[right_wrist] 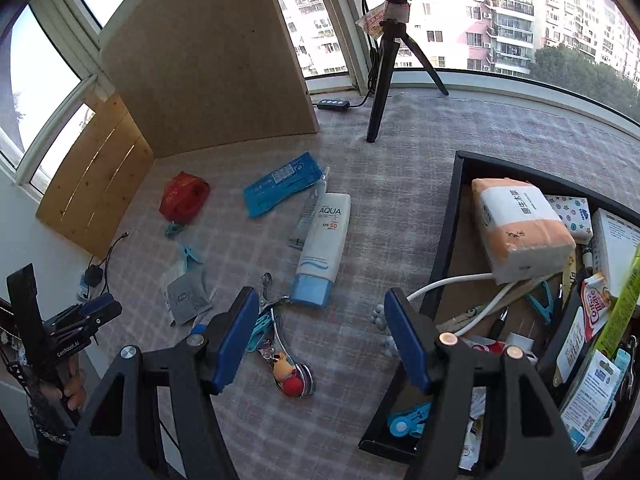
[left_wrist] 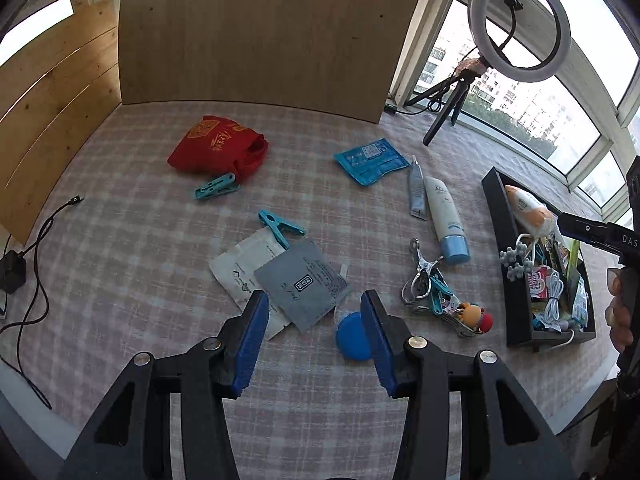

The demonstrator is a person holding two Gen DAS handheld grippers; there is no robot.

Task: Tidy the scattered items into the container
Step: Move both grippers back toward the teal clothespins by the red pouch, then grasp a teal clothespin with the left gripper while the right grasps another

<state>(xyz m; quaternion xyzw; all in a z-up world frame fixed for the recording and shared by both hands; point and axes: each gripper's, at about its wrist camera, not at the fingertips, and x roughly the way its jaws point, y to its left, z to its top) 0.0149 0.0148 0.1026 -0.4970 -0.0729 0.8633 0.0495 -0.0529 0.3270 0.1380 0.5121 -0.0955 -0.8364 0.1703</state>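
Black tray part-filled; both grippers agape

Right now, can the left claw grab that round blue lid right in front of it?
Probably yes. The left claw is open and holds nothing, and the round blue lid lies flat on the tablecloth just beside its right finger. Nothing covers the lid; the grey sachet lies beside it.

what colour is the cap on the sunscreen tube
Light blue cap on the sunscreen tube; right wrist view.

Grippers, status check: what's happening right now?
Left gripper open, empty. Right gripper open, empty. Black tray partly filled. Sunscreen tube still out.
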